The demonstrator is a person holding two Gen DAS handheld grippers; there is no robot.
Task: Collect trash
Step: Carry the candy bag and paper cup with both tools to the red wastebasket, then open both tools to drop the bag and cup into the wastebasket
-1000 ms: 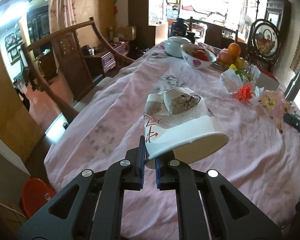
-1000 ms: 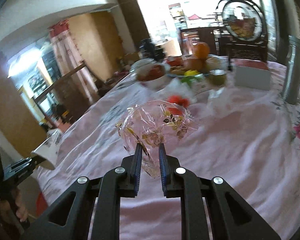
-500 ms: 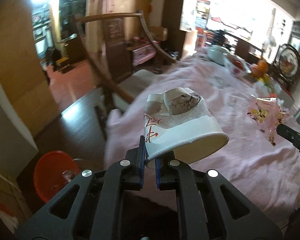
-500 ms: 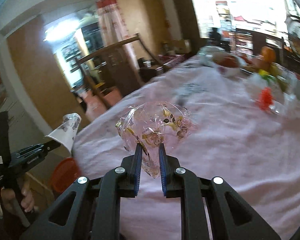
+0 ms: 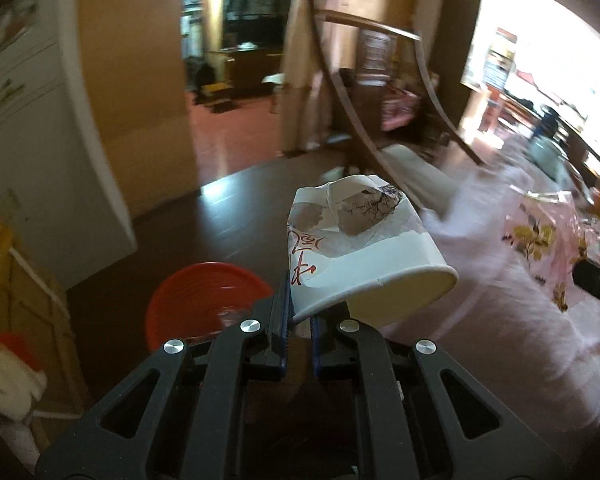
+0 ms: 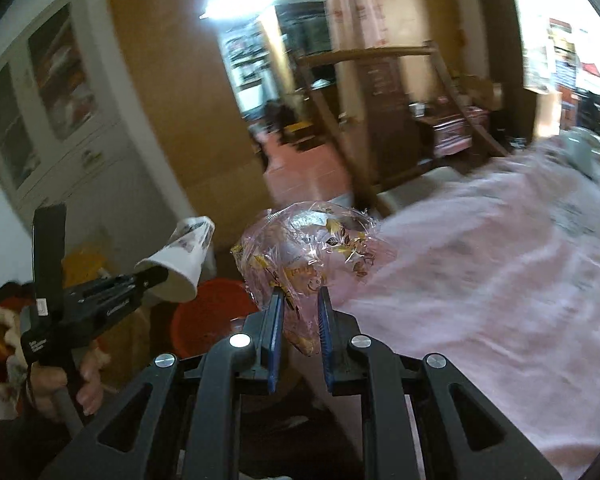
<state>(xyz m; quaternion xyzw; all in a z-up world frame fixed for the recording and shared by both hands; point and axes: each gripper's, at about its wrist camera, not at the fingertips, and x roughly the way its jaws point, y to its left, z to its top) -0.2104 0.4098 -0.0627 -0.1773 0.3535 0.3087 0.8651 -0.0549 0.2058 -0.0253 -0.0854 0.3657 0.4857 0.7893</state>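
— What's in the left gripper point(image 5: 299, 322)?

— A crumpled paper cup point(image 5: 360, 248), white with red lettering and a grey print. The two fingers are pressed together on its wall near the rim, and the cup lies on its side in the air with its open mouth turned toward the camera's lower right. It's off the table, out over the dark floor point(image 5: 236, 216).

— And the right one?

— The right gripper point(image 6: 299, 320) has its tongs pinched on the lower tail of a clear plastic wrapper point(image 6: 312, 252) printed with yellow and brown patterns. The wrapper puffs up above the fingertips. It hangs just past the table's near edge, where the pink tablecloth point(image 6: 500, 280) drapes down.

— Where's the bin?

— A red basket point(image 5: 208, 300) sits on the floor below and left of the cup. From the right wrist view it shows between the cup and the wrapper, lower than both. Neither piece of trash touches it.

— Anything else around?

— A wooden chair point(image 6: 364, 120) stands at the table's far edge, a white cabinet point(image 6: 52, 120) is against the wall on the left, and a doorway opens onto a reddish floor beyond. The table side is blurred.
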